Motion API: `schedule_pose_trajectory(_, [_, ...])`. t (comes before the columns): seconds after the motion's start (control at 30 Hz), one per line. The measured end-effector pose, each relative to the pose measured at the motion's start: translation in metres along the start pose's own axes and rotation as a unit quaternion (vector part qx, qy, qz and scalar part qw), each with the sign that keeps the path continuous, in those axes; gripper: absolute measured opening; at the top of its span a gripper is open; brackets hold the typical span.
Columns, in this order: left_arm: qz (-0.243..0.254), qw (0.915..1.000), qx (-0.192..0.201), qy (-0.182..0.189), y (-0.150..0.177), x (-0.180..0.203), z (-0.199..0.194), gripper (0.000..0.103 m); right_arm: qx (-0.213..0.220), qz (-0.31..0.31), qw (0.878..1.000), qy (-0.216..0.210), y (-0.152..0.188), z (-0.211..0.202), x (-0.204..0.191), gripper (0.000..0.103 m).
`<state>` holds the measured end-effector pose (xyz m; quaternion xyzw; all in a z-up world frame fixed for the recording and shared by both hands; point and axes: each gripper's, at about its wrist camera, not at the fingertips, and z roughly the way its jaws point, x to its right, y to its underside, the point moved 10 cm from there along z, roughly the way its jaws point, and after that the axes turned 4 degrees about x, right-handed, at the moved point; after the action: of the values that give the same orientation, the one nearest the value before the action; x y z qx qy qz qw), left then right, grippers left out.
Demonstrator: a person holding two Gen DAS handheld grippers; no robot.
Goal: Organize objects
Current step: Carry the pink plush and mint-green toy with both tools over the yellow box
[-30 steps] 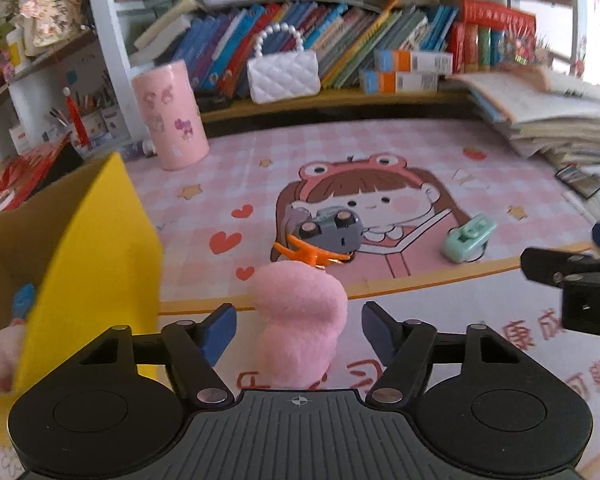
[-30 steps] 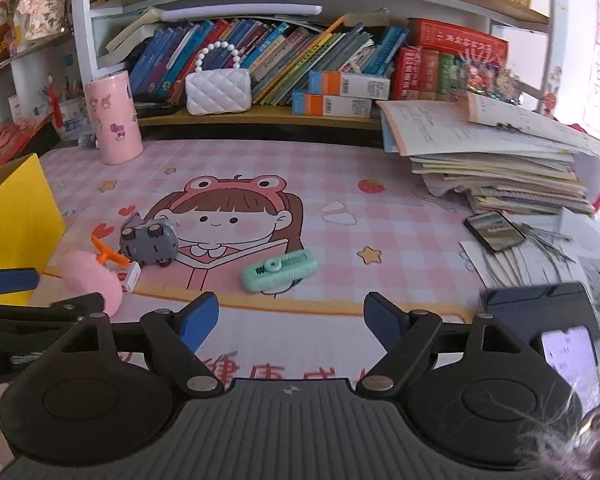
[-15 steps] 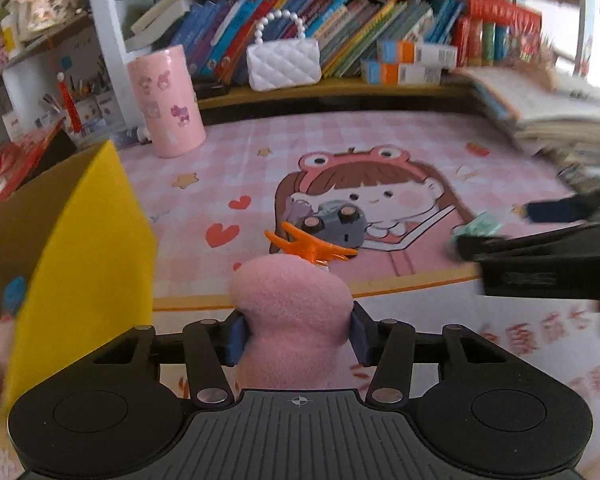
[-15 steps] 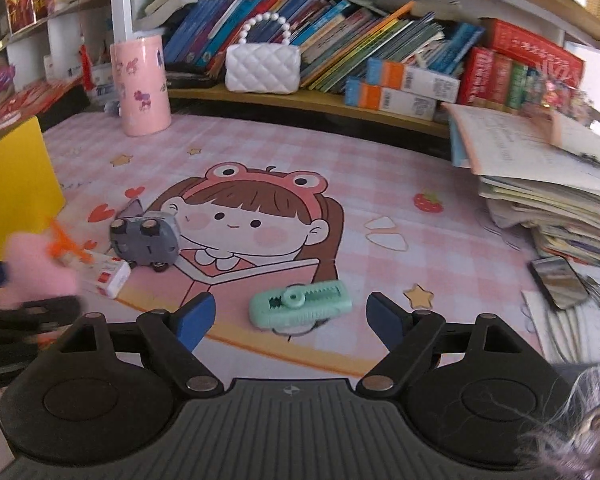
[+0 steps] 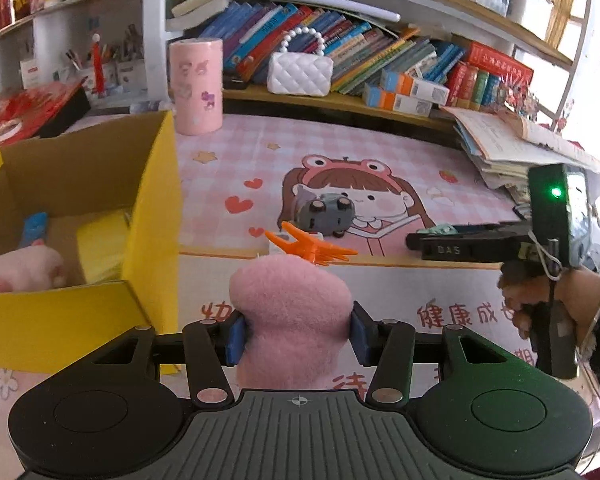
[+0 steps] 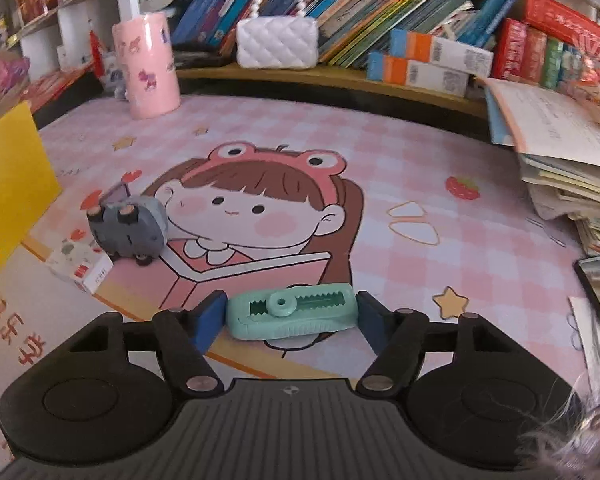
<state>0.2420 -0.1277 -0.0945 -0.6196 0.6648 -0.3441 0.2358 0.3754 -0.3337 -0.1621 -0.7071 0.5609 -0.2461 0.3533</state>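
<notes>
Right gripper (image 6: 290, 316) jaws closing around mint clip (image 6: 292, 312), grey toy car (image 6: 130, 230) beyond

- The yellow cardboard box (image 5: 152, 208) stands at the left edge of the pink checked cartoon mat (image 6: 380, 184).
- The grey toy car (image 6: 130, 226) lies on the mat, right of the box, touching the small white carton (image 6: 80, 266) in front of it.
- The mint-green toothed clip (image 6: 292, 312) lies nearer, right of the car.
- The tall pink cylinder (image 6: 146, 64) stands at the mat's far left, before the bookshelf.
- The white quilted handbag (image 6: 276, 42) sits on the shelf, before the books.
</notes>
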Motion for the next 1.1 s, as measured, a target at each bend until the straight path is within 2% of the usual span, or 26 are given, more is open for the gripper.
schedule_pose_trajectory(0.3, [-0.008, 0.9994, 0.016, 0.030, 0.007, -0.006, -0.019, 0.049, 0.009, 0.068, 0.996, 0.054, -0.001, -0.066, -0.026, 0.067])
schedule_pose_trajectory(0.5, [-0.015, 0.9980, 0.040, 0.047, 0.009, -0.015, -0.038, 0.049, 0.016, 0.122, 0.990, 0.062, 0.007, -0.118, -0.063, 0.067])
schedule_pose_trajectory(0.63, [-0.025, 0.9972, 0.048, 0.051, 0.017, -0.030, -0.054, 0.049, 0.016, 0.115, 0.991, 0.062, 0.023, -0.142, -0.098, 0.067])
schedule_pose_trajectory(0.83, [-0.039, 0.9966, 0.050, 0.053, 0.037, -0.059, -0.078, 0.049, 0.009, 0.085, 0.995, 0.057, 0.038, -0.156, -0.147, 0.067])
schedule_pose_trajectory(1.1, [-0.069, 0.9964, 0.041, 0.026, 0.069, -0.116, -0.111, 0.049, -0.003, 0.051, 0.998, 0.039, 0.061, -0.173, -0.216, 0.067])
